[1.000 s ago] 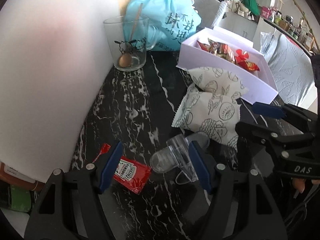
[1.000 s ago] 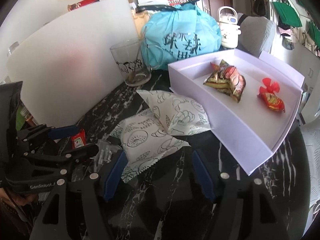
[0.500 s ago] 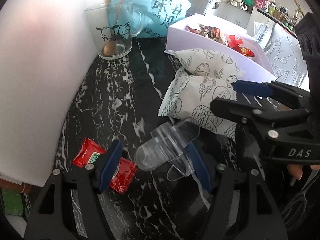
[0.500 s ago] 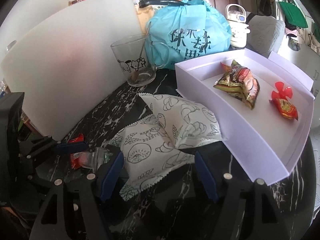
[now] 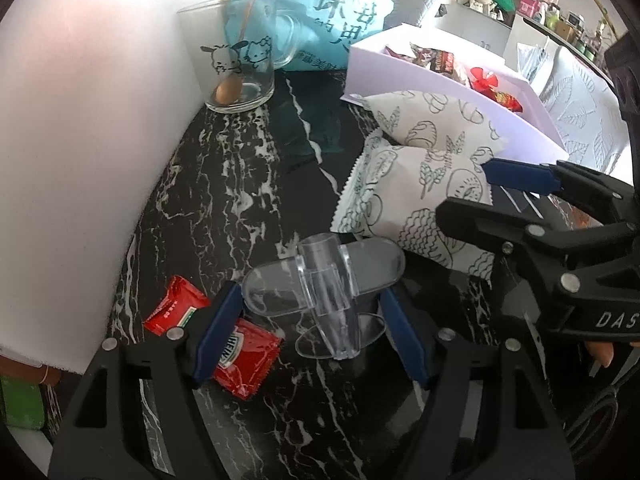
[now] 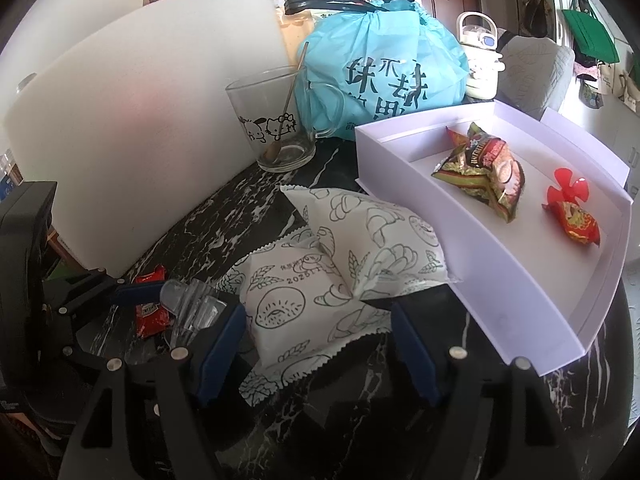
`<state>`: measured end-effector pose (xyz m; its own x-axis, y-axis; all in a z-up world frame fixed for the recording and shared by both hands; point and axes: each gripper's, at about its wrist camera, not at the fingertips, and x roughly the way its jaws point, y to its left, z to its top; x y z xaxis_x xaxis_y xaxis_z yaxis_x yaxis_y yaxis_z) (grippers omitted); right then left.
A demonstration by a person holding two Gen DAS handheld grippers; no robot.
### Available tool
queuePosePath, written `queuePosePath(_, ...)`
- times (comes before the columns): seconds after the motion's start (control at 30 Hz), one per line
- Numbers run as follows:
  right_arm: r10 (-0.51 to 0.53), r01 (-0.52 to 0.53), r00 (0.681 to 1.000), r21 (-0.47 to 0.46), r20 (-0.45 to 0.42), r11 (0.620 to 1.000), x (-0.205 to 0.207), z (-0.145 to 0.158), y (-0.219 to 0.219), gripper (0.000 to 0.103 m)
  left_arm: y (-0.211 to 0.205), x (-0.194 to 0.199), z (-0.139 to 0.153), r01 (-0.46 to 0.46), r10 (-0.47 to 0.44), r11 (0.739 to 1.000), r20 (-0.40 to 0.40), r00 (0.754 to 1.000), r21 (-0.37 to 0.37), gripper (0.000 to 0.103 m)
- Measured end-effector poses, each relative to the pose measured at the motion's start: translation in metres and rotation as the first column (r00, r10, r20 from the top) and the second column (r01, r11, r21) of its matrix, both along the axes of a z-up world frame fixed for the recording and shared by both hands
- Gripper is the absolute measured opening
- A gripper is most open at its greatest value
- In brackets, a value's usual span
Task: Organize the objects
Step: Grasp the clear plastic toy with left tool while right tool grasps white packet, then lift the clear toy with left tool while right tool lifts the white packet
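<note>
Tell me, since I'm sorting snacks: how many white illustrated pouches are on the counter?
2: an upper pouch touching the white box, and a lower pouch partly beneath it. Others may be hidden.

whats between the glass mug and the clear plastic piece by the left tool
Only bare black marble tabletop lies between the glass mug and the clear plastic piece in the left wrist view. The ketchup packets sit off to one side.
</note>
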<state>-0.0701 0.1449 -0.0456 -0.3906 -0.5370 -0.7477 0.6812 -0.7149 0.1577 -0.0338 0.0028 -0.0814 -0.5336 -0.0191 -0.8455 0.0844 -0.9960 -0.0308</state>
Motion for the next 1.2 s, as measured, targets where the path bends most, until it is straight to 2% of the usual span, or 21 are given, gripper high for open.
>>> queuePosePath(0.3, 0.015, -0.014, 1.0, 0.048, -0.022, 0.999, 0.0, 0.002, -0.006, 0.078, -0.012, -0.001, 0.001, -0.04, 0.04, 0.999, -0.004, 0.999, 0.022, 0.071)
queuePosePath(0.43, 0.04, -0.035, 0.998, 0.081, -0.058, 0.996, 0.0, 0.006, -0.012, 0.078, -0.015, 0.0, 0.001, -0.049, 0.05, 0.998, -0.006, 0.999, 0.034, 0.071)
queuePosePath(0.57, 0.062, -0.059, 0.998, 0.118, -0.023, 0.991, -0.007, -0.004, -0.02, 0.082, -0.014, 0.0, 0.0, -0.054, 0.054, 0.998, -0.003, 0.999, 0.015, 0.071)
queuePosePath(0.73, 0.06, -0.059, 0.998, 0.092, -0.014, 0.994, -0.009, -0.011, -0.018, 0.084, -0.016, -0.002, -0.001, -0.065, 0.065, 0.998, -0.002, 0.998, -0.008, 0.071)
queuePosePath(0.9, 0.077, -0.076, 0.997, 0.087, -0.007, 0.993, -0.006, -0.011, -0.015, 0.076, -0.017, -0.001, -0.003, -0.068, 0.068, 0.998, -0.006, 0.998, -0.007, 0.071)
queuePosePath(1.2, 0.065, -0.066, 0.998, 0.067, 0.015, 0.996, 0.005, -0.009, -0.001, 0.074, -0.018, -0.002, -0.001, -0.069, 0.07, 0.998, -0.009, 0.998, 0.01, 0.071)
